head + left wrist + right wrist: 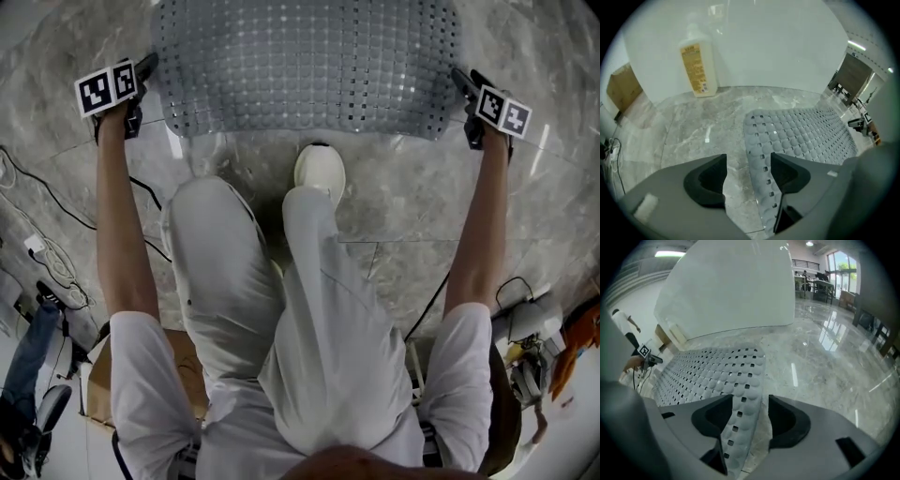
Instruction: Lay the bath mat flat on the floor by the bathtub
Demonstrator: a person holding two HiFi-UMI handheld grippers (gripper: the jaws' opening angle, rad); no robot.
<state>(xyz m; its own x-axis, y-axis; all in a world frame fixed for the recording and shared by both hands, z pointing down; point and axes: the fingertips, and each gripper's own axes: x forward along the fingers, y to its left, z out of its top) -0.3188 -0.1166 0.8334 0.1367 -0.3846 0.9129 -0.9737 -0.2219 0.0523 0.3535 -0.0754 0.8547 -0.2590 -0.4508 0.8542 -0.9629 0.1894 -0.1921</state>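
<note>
On the grey marble floor (403,187) ahead of a crouching person's white shoe (320,173), the head view shows the grey perforated bath mat (305,66) spread out. The left gripper (145,67) stands at the mat's left edge and the right gripper (461,82) at its right edge. Cables (37,248) trail over the floor at the far left.

Seen from the left gripper view, the left gripper (747,164) has its jaws wide apart and clamps nothing. The bath mat (801,136) lies on the floor (693,136), its near edge running between the jaws, close to the right-hand one. A white bottle (697,68) with a yellow label stands upright against the white bathtub (778,47) beyond.

Across in the right gripper view, the right gripper (750,411) is likewise spread wide. A strip of the bath mat (708,371) lies loose between the jaws, with neither pad pressing on it. The mat stretches away to the left, just short of the bathtub (731,287).
</note>
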